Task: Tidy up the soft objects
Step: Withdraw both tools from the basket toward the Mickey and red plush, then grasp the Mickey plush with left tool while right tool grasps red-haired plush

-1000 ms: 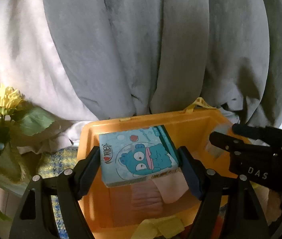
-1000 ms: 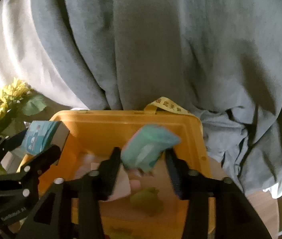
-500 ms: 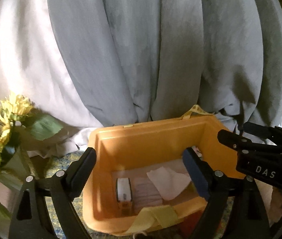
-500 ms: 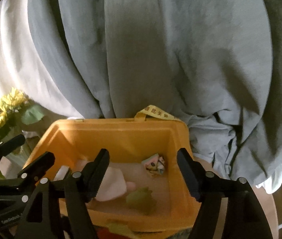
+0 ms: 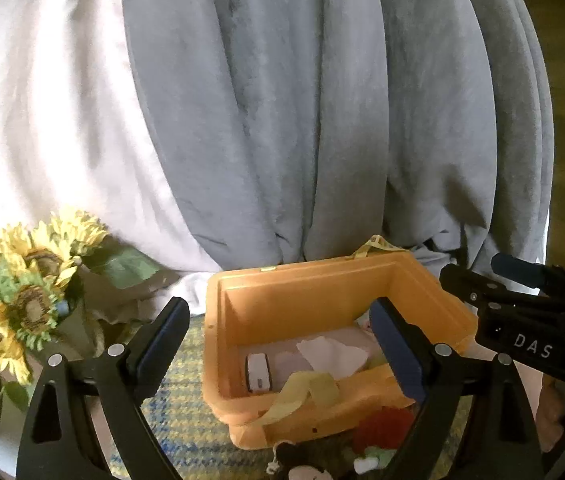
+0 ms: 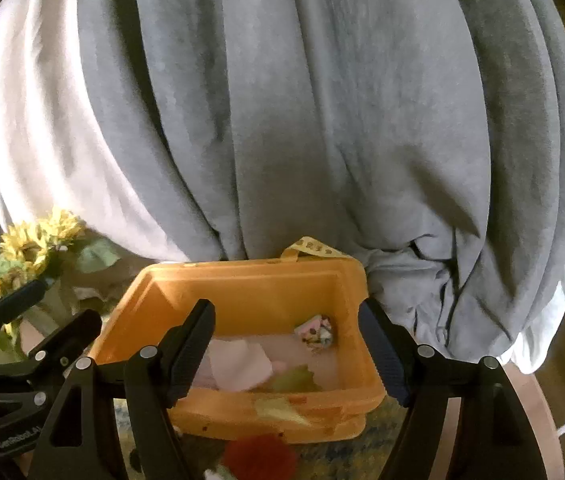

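Since a second ago, both packets have been released into the orange bin [image 5: 334, 304] and both tools have been drawn back from it. The left tongs [image 5: 278, 344] are now spread wide and empty, and the right tongs [image 6: 286, 350] are likewise parted with nothing between them.

The tissue pack [image 5: 257, 372] is seen standing on edge against the bin's left wall, its long axis running from the near wall toward the far one, a narrow white face turned upward. The small printed packet [image 6: 316, 330] lies crumpled in the far right corner; its axis cannot be told. Pale cloths [image 6: 238, 364] are spread over the bin floor between them.

The drop step appears finished. The next move is judged to call for a reach down to the red plush [image 6: 260, 456] and other toys lying on the checked mat [image 5: 186, 412] just before the bin.
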Motion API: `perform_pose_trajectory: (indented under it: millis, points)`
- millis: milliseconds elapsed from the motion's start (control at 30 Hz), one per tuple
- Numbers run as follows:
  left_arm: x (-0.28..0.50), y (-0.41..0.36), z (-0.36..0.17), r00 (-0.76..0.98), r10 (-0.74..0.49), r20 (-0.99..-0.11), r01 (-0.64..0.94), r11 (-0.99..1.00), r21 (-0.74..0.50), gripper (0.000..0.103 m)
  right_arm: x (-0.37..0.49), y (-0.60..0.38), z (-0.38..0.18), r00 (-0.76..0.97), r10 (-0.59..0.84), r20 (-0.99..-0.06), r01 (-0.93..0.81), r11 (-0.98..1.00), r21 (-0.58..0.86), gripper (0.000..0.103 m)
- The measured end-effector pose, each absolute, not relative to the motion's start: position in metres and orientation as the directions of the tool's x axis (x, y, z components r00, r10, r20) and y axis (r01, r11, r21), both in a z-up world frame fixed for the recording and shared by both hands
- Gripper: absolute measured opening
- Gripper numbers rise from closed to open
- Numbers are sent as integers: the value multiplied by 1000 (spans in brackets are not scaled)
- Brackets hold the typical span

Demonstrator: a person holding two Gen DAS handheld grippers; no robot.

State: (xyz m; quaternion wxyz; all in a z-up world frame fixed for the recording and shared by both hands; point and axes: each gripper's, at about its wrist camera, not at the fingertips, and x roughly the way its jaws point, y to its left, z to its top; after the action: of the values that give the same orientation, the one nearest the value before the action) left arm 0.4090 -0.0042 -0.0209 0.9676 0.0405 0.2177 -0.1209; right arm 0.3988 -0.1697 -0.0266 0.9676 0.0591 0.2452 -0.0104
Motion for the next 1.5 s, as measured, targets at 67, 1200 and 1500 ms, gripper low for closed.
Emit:
perform_pose_trajectory:
  millis: [67, 1200, 1500]
  points:
    - [402, -1, -21, 877, -212, -430, 247, 969, 25, 93, 392, -167, -26, 882, 14, -471, 44, 993, 113, 75]
    - [363, 11, -133, 634, -204, -746, 132, 979, -155, 93, 356, -158, -124, 745, 116, -657, -1, 985, 172, 78]
    - [386, 10, -165, 579, -196, -792, 84, 980, -180, 92, 379, -159, -160, 683, 161, -712, 13, 973, 232, 78]
